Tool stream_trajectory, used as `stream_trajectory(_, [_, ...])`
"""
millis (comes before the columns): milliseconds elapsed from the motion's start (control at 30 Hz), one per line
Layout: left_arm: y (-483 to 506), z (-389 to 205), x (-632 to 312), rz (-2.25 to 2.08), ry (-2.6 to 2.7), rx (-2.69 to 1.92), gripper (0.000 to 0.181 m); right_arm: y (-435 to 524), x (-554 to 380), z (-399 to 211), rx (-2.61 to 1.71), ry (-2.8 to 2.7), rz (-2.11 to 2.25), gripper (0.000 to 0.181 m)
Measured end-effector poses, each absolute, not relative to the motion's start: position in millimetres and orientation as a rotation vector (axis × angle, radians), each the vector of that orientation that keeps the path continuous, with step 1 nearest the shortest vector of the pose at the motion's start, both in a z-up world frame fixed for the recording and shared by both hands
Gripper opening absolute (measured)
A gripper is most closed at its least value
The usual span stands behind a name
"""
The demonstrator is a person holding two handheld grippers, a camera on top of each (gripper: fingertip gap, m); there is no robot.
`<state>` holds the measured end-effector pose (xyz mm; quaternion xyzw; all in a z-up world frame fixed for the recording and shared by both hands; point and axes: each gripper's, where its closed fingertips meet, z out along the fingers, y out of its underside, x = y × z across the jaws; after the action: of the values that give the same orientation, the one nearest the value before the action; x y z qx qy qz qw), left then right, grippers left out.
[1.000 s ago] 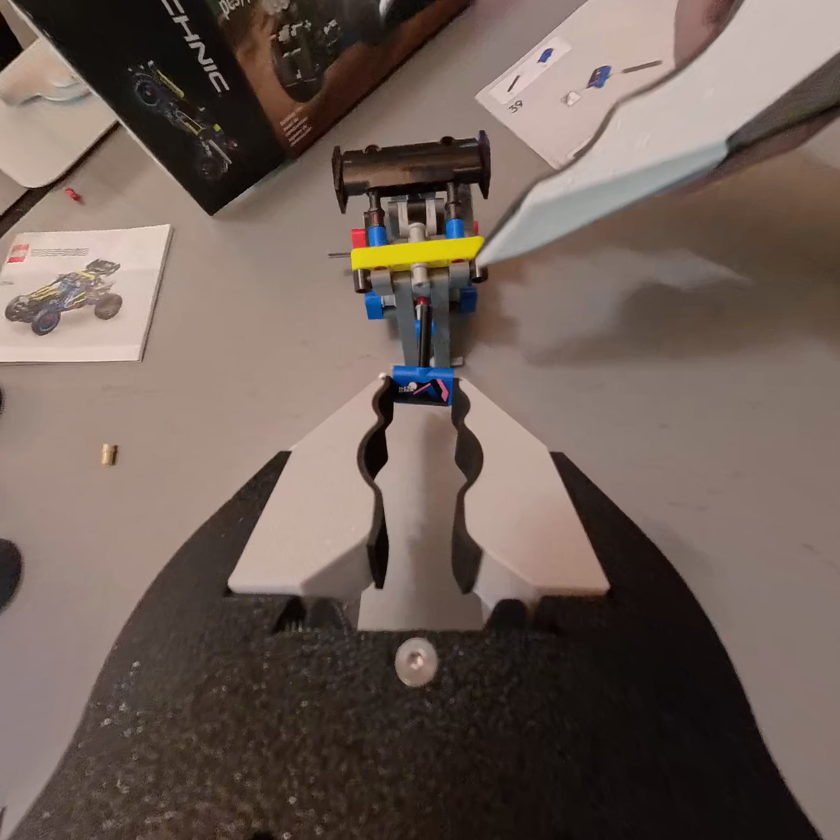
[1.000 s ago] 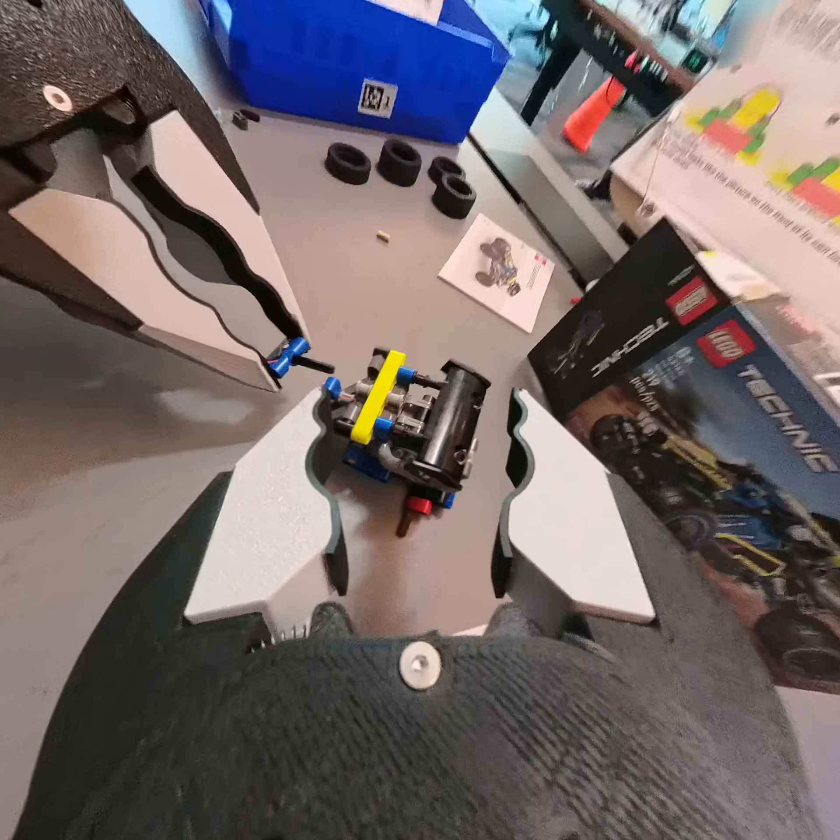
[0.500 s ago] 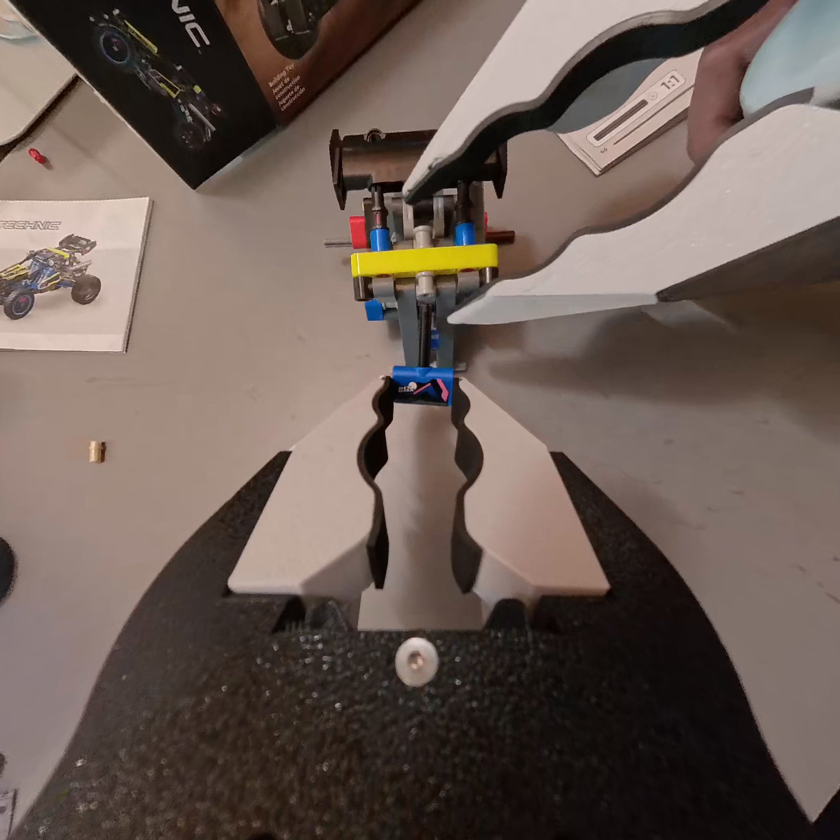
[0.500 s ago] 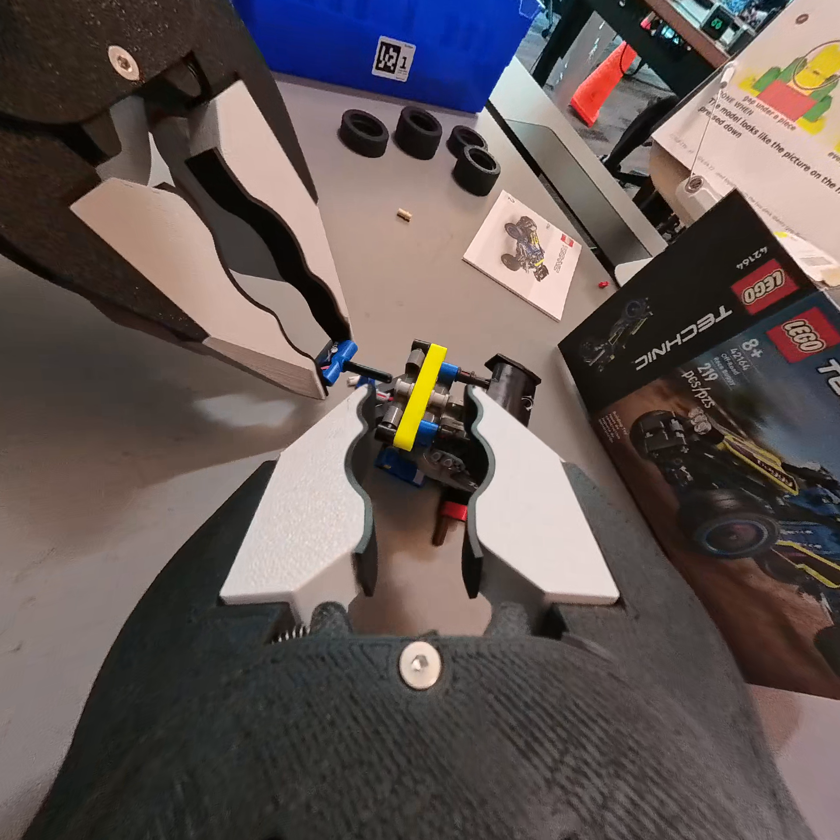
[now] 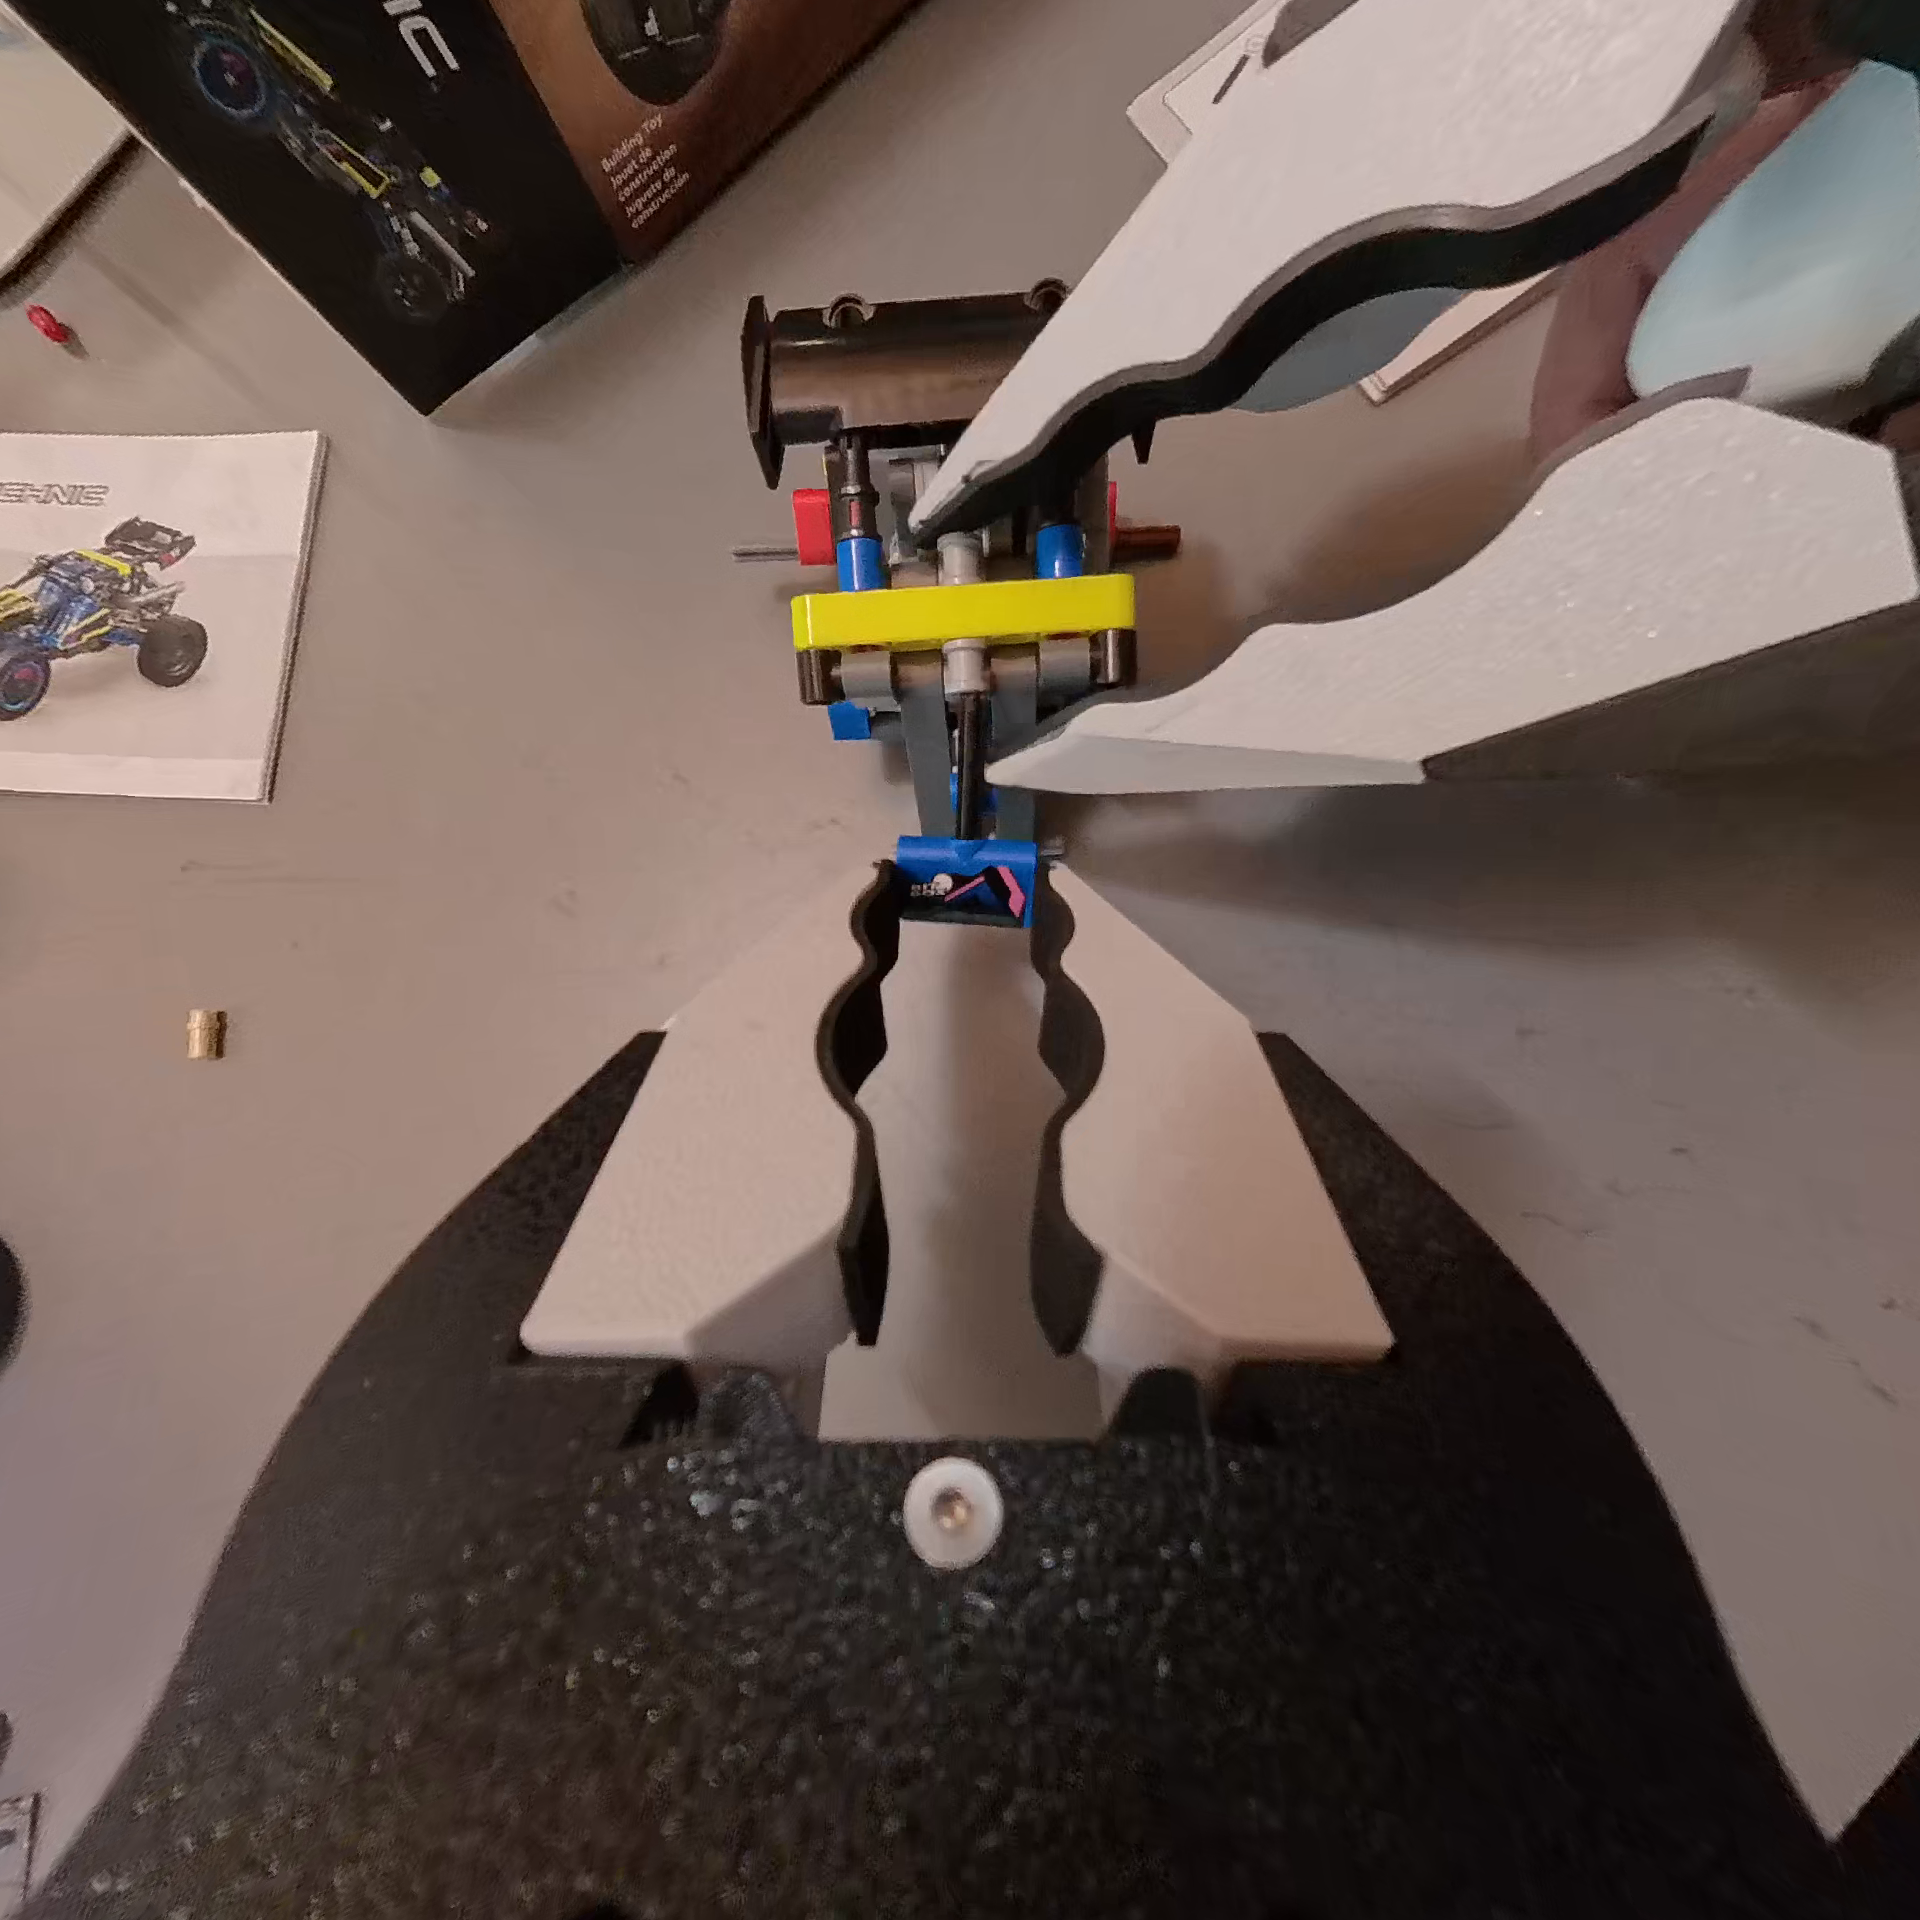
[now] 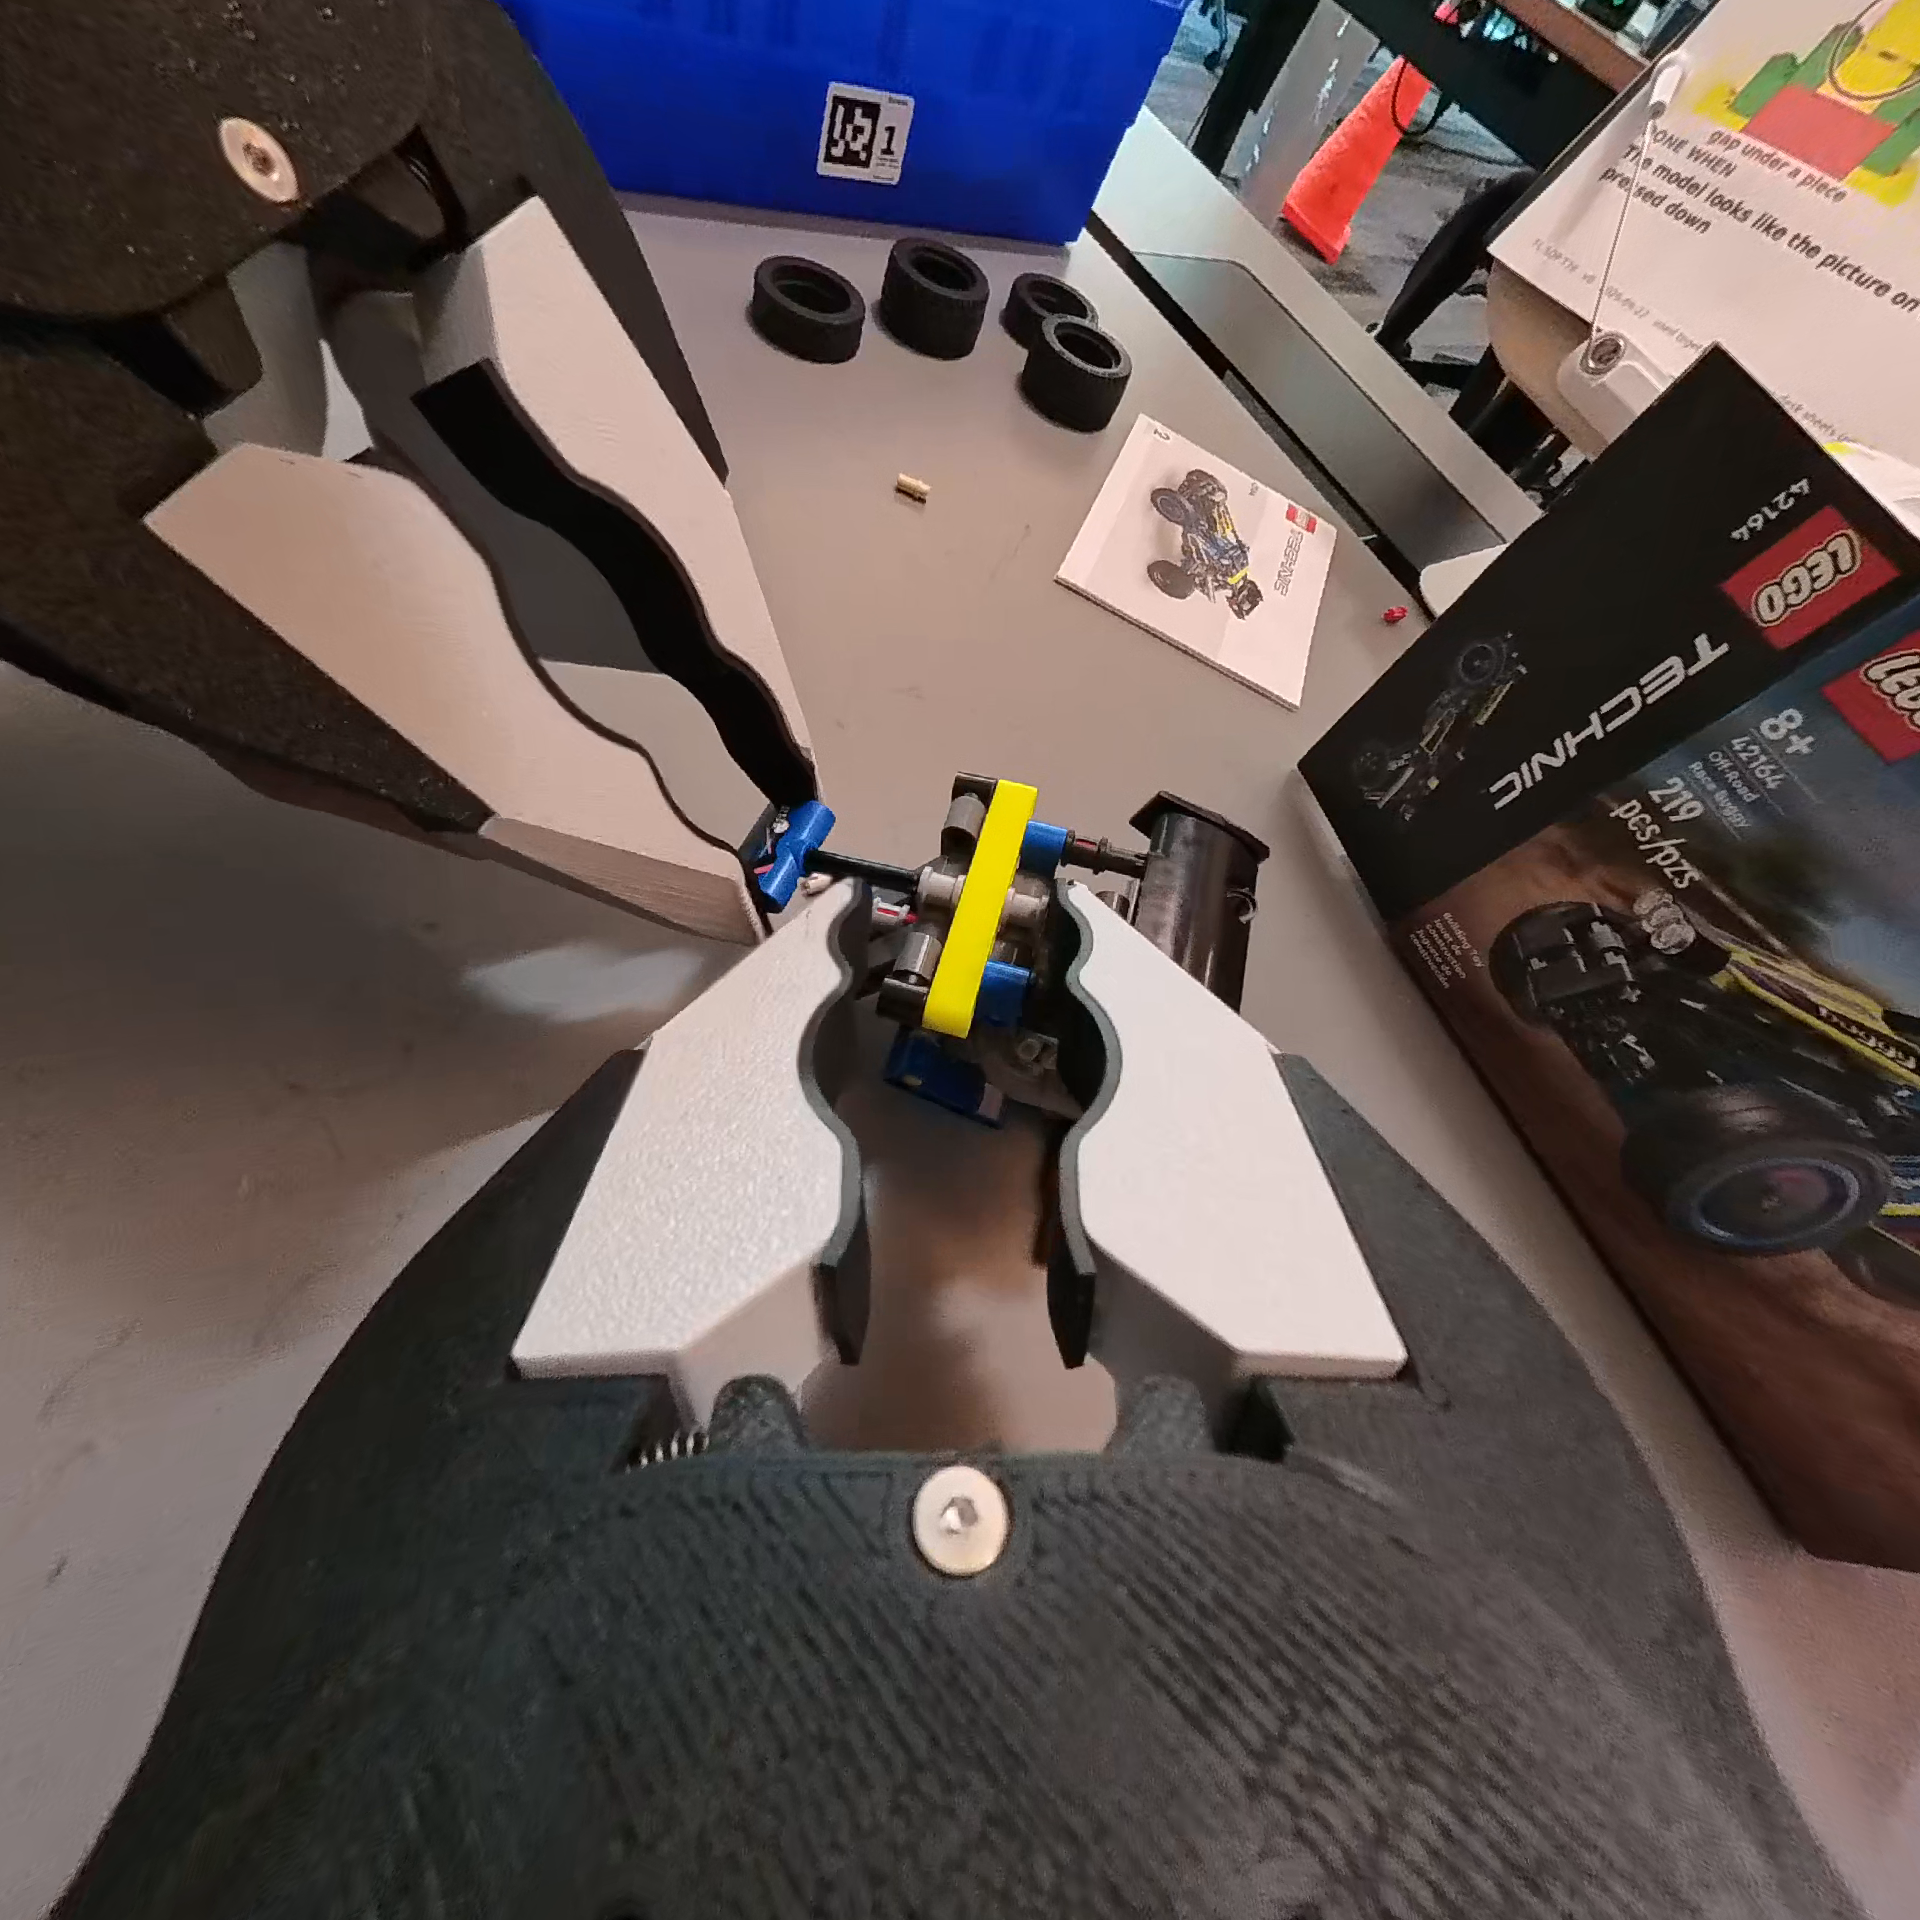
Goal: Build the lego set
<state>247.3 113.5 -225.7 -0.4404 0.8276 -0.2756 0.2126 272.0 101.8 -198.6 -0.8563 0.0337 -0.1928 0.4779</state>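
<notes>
While the small blue piece (image 5: pixel 966 881) is pinched at the tips of the left claw (image 5: pixel 964 894) at frame centre, the partly built lego model (image 5: pixel 951 623) is seen just above it on the grey worktop (image 5: pixel 520 883), joined to the piece by a black axle (image 5: pixel 966 769). In the right wrist view, the right claw (image 6: pixel 961 935) is pressed against the model's sides at centre frame. A booklet (image 5: pixel 135 613) lies at the left edge, four tyres (image 6: pixel 935 312) at the top.
</notes>
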Motion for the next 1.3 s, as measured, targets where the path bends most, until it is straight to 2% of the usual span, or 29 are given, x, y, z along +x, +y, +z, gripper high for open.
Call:
stream_trajectory(167, [116, -226, 247, -0.717, 2.319, -1.265, 0.022, 101, 275, -198, -2.082, 0.082, -0.507, 0.026])
stream_trajectory(633, [120, -221, 244, -0.453, 2.444, -1.241, 0.022, 103, 274, -198, -2.063, 0.093, -0.51, 0.027])
stream_trajectory(1000, [113, -220, 249, -0.663, 2.364, -1.306, 0.022, 101, 276, -199, -2.029, 0.091, -0.48, 0.027])
stream_trajectory(1300, [110, -216, 256, -0.815, 2.156, -1.115, 0.022, 99, 279, -198, -2.004, 0.112, -0.475, 0.026])
